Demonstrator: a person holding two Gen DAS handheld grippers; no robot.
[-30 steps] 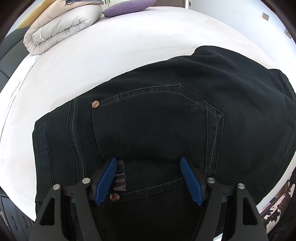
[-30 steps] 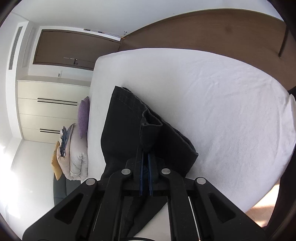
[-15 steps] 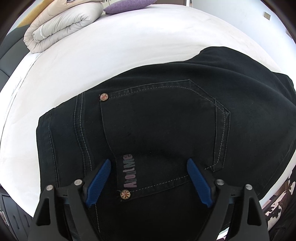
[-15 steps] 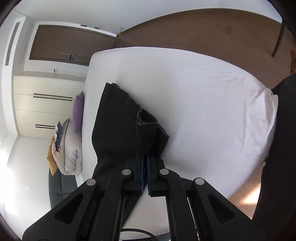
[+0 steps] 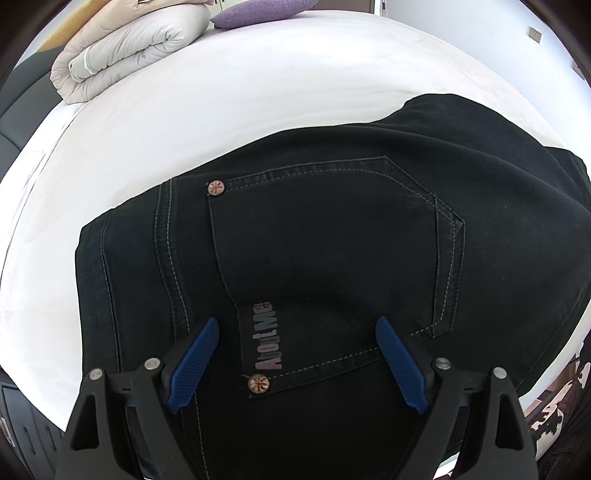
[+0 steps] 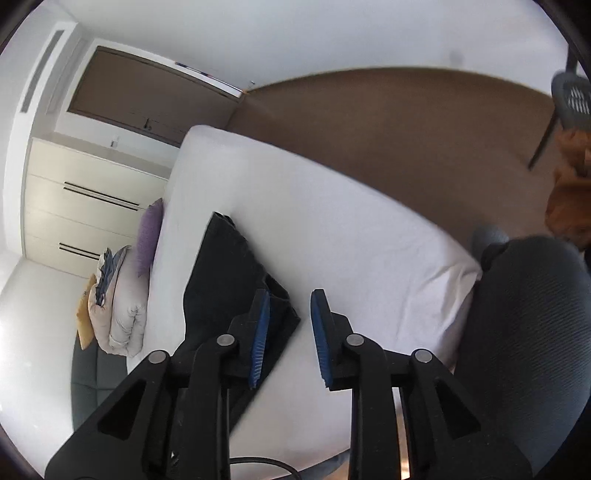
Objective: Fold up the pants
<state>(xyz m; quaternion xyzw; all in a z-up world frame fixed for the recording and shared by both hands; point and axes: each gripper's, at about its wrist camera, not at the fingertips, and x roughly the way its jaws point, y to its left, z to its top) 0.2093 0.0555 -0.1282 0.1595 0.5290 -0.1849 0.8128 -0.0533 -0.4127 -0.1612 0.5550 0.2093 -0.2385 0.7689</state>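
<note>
Black jeans (image 5: 332, 240) lie folded on the white bed (image 5: 221, 92), back pocket up with a pink logo and two rivets. My left gripper (image 5: 297, 332) is open and hovers just above the pocket, holding nothing. In the right wrist view the jeans (image 6: 225, 280) lie as a dark strip on the bed (image 6: 351, 266). My right gripper (image 6: 290, 325) is open and empty, above the bed just beside the jeans' near end.
A rolled beige duvet (image 5: 125, 48) and a purple pillow (image 5: 262, 9) lie at the head of the bed. A dark office chair (image 6: 528, 332) stands at the bed's corner. White wardrobes (image 6: 85, 206) and wooden floor (image 6: 406, 122) lie beyond.
My right gripper opened and let go of the jeans' end, then pulled back and swung right. My left gripper stayed open and drew back slightly from the pocket.
</note>
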